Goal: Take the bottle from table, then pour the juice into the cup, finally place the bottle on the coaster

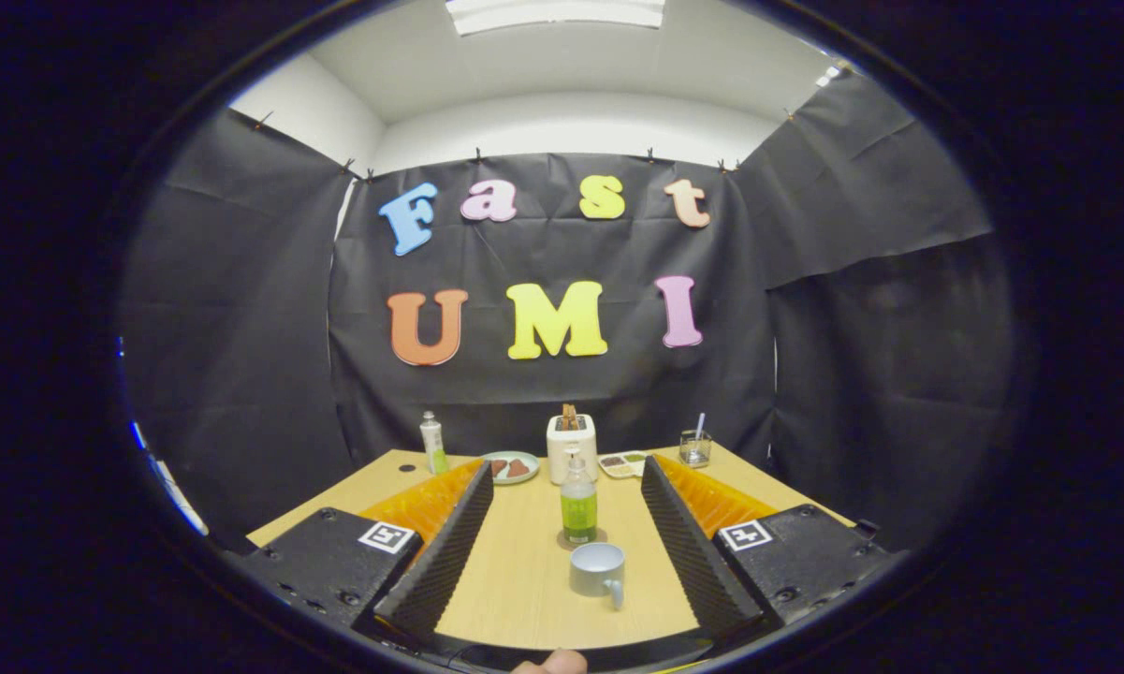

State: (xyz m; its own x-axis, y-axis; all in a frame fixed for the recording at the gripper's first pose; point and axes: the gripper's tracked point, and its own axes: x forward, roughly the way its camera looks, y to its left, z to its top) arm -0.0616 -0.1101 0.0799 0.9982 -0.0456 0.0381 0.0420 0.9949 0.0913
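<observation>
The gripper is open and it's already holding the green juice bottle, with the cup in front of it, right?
Not quite. The gripper view shows the open gripper holding nothing: the bottle stands on the table between the fingers, untouched. The cup does sit in front of it.

We are looking at a wooden table (524, 580). A bottle (578, 501) of green juice is standing upright on a coaster (562, 540) in the middle. A cup (598, 570) is sitting just in front of it, with its handle pointing toward us. Farther back, a toaster (571, 447) is standing behind the bottle. A plate (511, 466) is lying to its left and a small tray (622, 463) to its right. A tube (432, 443) is standing at the far left, and a glass (694, 448) at the far right.
</observation>
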